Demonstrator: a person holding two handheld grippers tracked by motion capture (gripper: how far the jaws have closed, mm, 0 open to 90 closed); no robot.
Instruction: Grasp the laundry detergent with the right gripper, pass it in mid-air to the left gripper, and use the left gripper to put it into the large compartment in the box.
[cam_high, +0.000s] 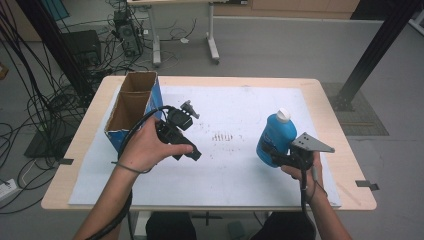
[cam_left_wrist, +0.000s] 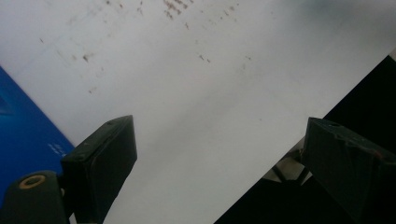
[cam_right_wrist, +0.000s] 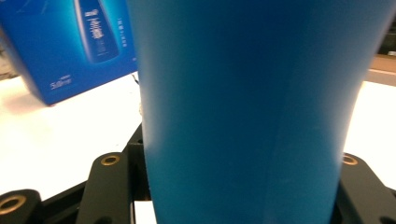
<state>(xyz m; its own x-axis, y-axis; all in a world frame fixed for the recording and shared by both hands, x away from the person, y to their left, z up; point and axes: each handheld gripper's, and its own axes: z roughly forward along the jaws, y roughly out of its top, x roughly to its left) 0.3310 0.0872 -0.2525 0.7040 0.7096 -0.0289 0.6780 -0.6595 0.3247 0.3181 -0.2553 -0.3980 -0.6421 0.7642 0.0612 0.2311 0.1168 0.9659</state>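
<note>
- Your right gripper (cam_high: 280, 159) is clenched on the blue bottle (cam_high: 273, 138) near the bench's right edge, upright so it can be boxed;
- Your left gripper (cam_high: 181, 131) is released beside the open box (cam_high: 131, 107), ready to steady it.

Left hand-held gripper (cam_high: 192, 152) agape — right hand-held gripper (cam_high: 274, 156) clamped

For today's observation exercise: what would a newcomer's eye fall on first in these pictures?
First the blue bottle with its white cap, gripped by the right gripper at the table's right side; in the right gripper view its blue body stands between the jaws. Next the open cardboard box with blue sides at the left, and beside it the left gripper, jaws open over the white sheet.
</note>
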